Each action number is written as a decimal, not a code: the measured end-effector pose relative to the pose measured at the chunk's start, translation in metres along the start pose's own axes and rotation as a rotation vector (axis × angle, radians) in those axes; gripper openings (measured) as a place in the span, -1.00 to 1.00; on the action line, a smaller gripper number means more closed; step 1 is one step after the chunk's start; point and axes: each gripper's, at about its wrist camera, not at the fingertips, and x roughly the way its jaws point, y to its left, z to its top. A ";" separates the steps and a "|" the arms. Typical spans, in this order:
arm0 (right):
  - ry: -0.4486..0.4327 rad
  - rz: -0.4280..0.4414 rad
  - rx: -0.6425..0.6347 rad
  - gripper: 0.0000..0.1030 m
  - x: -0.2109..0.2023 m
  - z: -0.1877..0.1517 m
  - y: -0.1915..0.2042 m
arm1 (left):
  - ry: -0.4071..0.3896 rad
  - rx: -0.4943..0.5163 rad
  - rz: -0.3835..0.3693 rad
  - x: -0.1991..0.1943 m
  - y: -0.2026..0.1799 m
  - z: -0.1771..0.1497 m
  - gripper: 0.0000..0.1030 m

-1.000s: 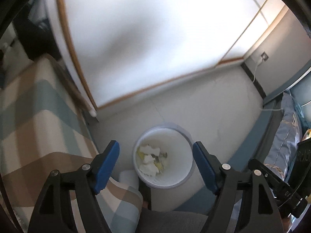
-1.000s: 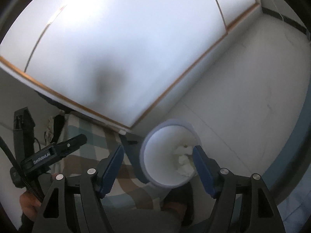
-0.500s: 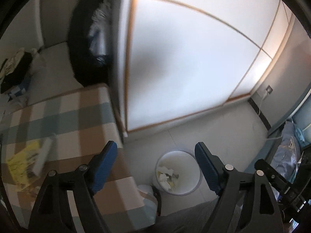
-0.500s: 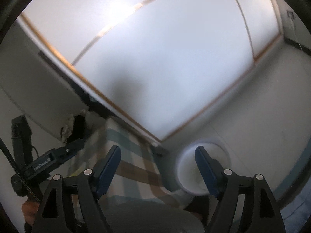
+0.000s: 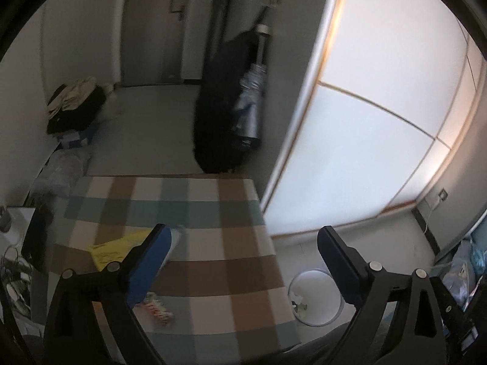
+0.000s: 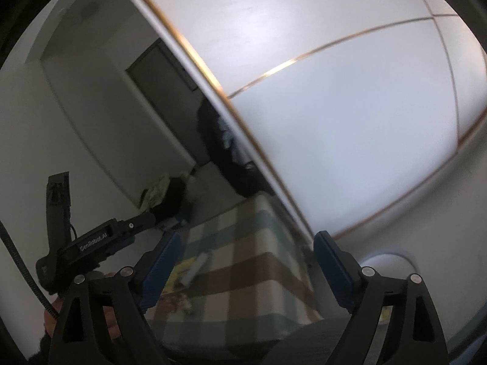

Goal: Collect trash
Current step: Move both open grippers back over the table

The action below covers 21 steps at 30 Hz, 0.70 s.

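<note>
My left gripper (image 5: 243, 261) hangs above a checked tablecloth (image 5: 194, 213); its jaws are opening and nothing is between them. On the cloth lie a yellow paper (image 5: 118, 248), a pale strip (image 5: 175, 243) partly behind the left finger, and a small crumpled wrapper (image 5: 158, 305). A white trash bin (image 5: 310, 292) with scraps inside stands on the floor at the lower right. My right gripper (image 6: 243, 264) is also opening with nothing in it; beyond it lie the cloth (image 6: 258, 258), the yellow paper (image 6: 179, 270), the strip (image 6: 197, 266), the wrapper (image 6: 182, 301) and the bin's rim (image 6: 386, 261).
White sliding wardrobe doors (image 5: 380, 121) rise right of the table. A dark bag with a folded umbrella (image 5: 231, 115) leans by the wall, and clothes (image 5: 76, 103) lie on the floor. The left gripper's body (image 6: 91, 243) shows in the right wrist view.
Both grippers have risen and swung left from over the bin to the checked table. Their jaws have spread wider. The bin has slid to the lower right of both views.
</note>
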 end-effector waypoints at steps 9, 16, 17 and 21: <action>0.045 0.046 -0.076 0.77 0.027 -0.020 0.054 | -0.063 -0.061 0.008 -0.031 0.059 -0.001 0.85; 0.122 0.067 -0.135 0.78 0.057 -0.040 0.088 | -0.044 -0.142 0.016 -0.028 0.118 -0.006 0.85; 0.134 0.067 -0.146 0.78 0.062 -0.043 0.092 | -0.037 -0.165 0.012 -0.026 0.128 -0.007 0.85; 0.180 0.066 -0.177 0.78 0.083 -0.054 0.108 | -0.024 -0.213 0.015 -0.021 0.157 -0.011 0.85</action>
